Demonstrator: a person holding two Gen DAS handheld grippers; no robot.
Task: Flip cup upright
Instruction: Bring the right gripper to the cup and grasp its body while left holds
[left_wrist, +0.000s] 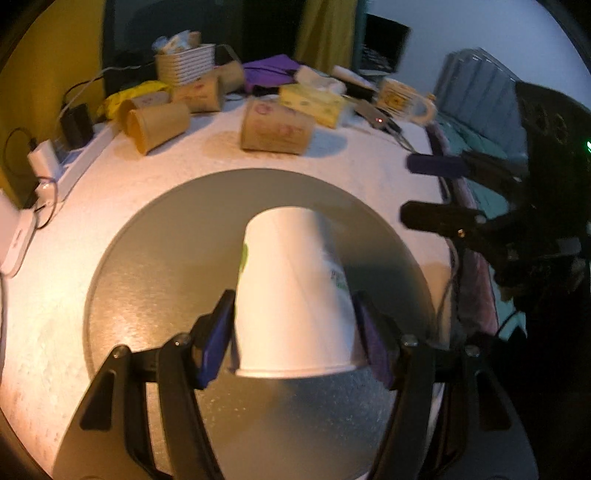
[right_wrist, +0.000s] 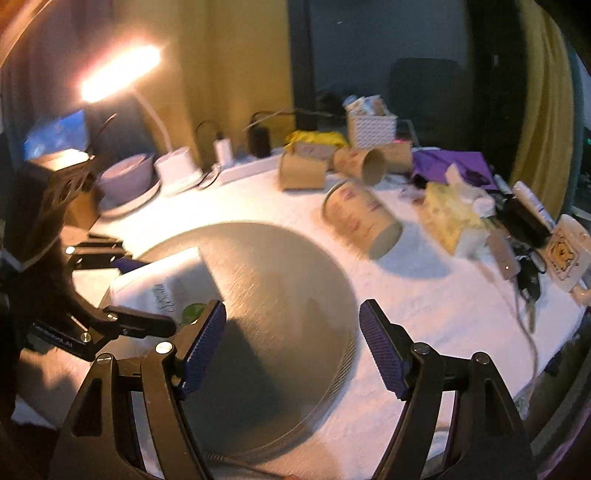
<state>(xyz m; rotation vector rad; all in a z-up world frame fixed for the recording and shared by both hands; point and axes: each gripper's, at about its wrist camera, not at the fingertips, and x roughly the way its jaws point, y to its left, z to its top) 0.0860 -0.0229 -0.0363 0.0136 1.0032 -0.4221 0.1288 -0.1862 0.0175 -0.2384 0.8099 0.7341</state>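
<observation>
A white paper cup (left_wrist: 291, 295) with green print is held over a round grey metal tray (left_wrist: 155, 266), its base pointing away from the camera and its rim toward it. My left gripper (left_wrist: 295, 325) is shut on the cup near its rim, one purple pad on each side. In the right wrist view the cup (right_wrist: 166, 280) lies tilted at the left, held by the left gripper (right_wrist: 144, 295). My right gripper (right_wrist: 291, 347) is open and empty above the tray (right_wrist: 280, 280). It shows at the right of the left wrist view (left_wrist: 410, 192).
Several brown paper cups (left_wrist: 277, 127) lie on the white tablecloth behind the tray. A yellow tissue box (left_wrist: 314, 103), a mug (left_wrist: 402, 99), a white basket (left_wrist: 184, 64), a power strip (left_wrist: 81, 155) and cables crowd the far edge. A lit desk lamp (right_wrist: 118, 74) stands at the back left.
</observation>
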